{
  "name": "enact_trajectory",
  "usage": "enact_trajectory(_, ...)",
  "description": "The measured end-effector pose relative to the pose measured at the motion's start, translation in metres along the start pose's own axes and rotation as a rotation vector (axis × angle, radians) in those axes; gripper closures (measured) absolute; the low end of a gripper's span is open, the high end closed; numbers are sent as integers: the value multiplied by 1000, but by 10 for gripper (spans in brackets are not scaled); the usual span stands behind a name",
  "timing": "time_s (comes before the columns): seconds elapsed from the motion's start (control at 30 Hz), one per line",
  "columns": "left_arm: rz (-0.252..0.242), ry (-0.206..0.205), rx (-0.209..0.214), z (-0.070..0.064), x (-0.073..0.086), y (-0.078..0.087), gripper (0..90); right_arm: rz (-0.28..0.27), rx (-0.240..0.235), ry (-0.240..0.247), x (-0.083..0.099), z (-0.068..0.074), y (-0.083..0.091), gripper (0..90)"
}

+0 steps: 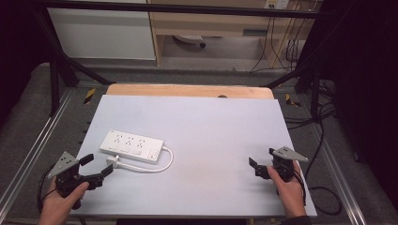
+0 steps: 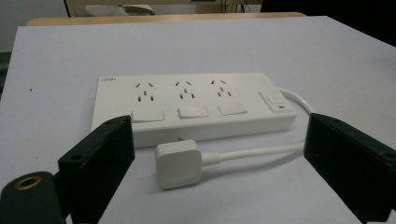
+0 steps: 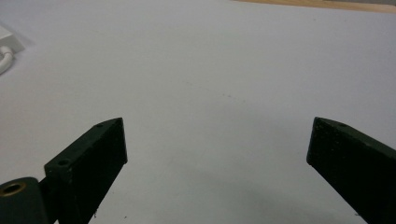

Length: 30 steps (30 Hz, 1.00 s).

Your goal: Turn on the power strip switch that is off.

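Observation:
A white power strip (image 1: 133, 146) with three sockets and a switch lies flat on the left part of the white table top (image 1: 211, 126). Its white cable (image 1: 165, 161) loops round to a white plug (image 1: 112, 161), which lies unplugged just in front of the strip. My left gripper (image 1: 97, 165) is open at the near left, its jaws wide apart either side of the plug (image 2: 177, 163) and short of the strip (image 2: 194, 105). My right gripper (image 1: 262, 158) is open at the near right, over bare table (image 3: 217, 135), holding nothing.
A wooden edge (image 1: 187, 90) runs along the far side of the table top. Black frame bars (image 1: 56, 70) and metal rails flank the table. Cables (image 1: 324, 140) trail on the floor at the right. The strip's corner (image 3: 9, 39) shows far left in the right gripper view.

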<state>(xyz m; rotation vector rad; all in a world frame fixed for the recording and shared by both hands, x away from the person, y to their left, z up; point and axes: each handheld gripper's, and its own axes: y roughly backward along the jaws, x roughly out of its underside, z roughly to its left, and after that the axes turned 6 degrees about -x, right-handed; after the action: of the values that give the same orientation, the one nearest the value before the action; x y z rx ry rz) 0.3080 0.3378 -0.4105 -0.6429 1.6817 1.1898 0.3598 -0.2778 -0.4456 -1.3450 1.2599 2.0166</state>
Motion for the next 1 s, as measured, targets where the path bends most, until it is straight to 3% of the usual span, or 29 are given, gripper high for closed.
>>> enact_trajectory(0.47, -14, 11, -14, 0, -1, 0, 73, 24, -11, 11, 0, 3, -3, 43)
enact_trajectory(0.77, -18, -2, -4, -4, -2, 0, 69, 27, -2, 16, 0, 3, -3, 36)
enact_trajectory(1.0, -35, 15, 6, -5, -3, 0, 69, 29, -4, 8, -1, 3, -3, 29)
